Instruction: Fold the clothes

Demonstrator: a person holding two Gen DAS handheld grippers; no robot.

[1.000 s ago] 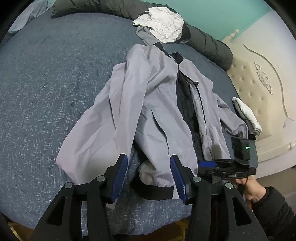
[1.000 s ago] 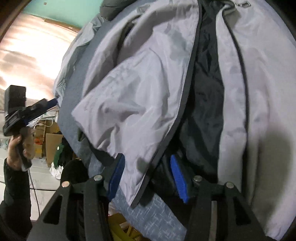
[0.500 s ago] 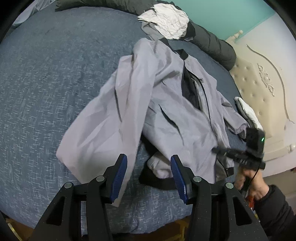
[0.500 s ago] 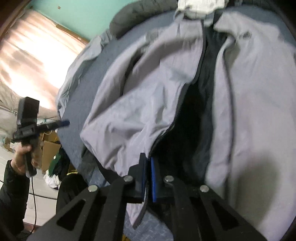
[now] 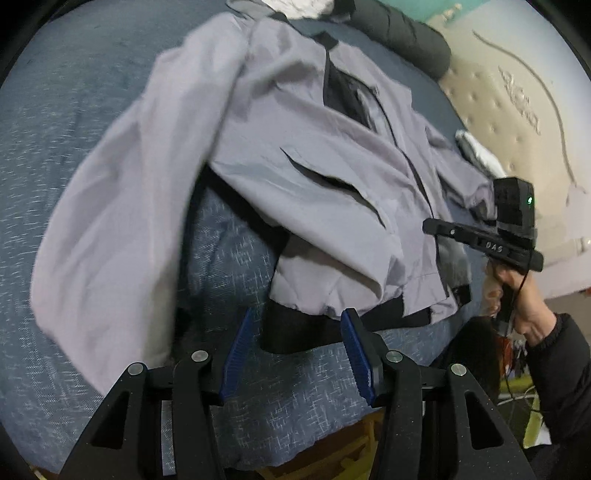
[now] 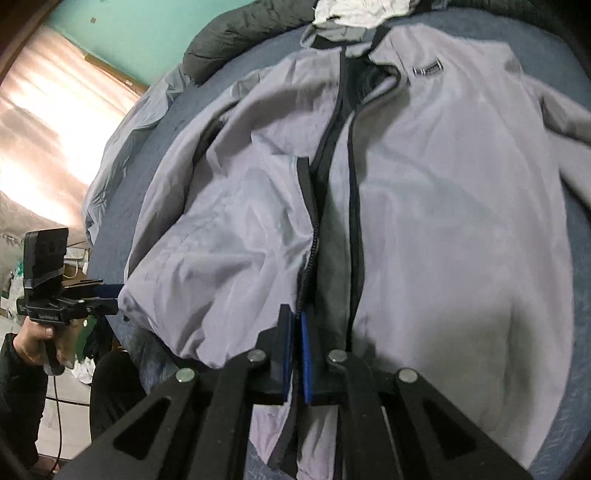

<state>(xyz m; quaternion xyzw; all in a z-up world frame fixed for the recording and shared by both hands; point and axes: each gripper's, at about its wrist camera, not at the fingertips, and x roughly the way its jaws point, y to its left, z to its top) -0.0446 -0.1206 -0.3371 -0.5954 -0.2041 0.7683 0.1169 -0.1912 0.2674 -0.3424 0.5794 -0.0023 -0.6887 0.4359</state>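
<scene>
A grey jacket [image 5: 314, 155] with black collar, zipper and hem lies front up on the blue bedspread [image 5: 66, 96]. Its left sleeve [image 5: 122, 214] spreads toward the bed's near edge. My left gripper [image 5: 293, 350] is open just in front of the black hem band [image 5: 295, 332], not touching it. In the right wrist view, my right gripper [image 6: 293, 354] is shut on the jacket's [image 6: 443, 206] zipper edge [image 6: 308, 236] near the hem, pulling the left front panel toward the middle. The right gripper's body [image 5: 495, 236] shows at the right of the left wrist view, held by a hand.
A dark padded garment [image 5: 399, 29] and white clothing [image 6: 362, 11] lie at the far side of the bed. A cream tufted headboard [image 5: 517, 110] stands on the right. The left gripper's body [image 6: 55, 291] shows beyond the bed's left edge, with floor clutter below.
My right gripper shut on the jacket's zipper edge and drew the front panel over the dark lining. The left gripper moved in closer to the hem, still open.
</scene>
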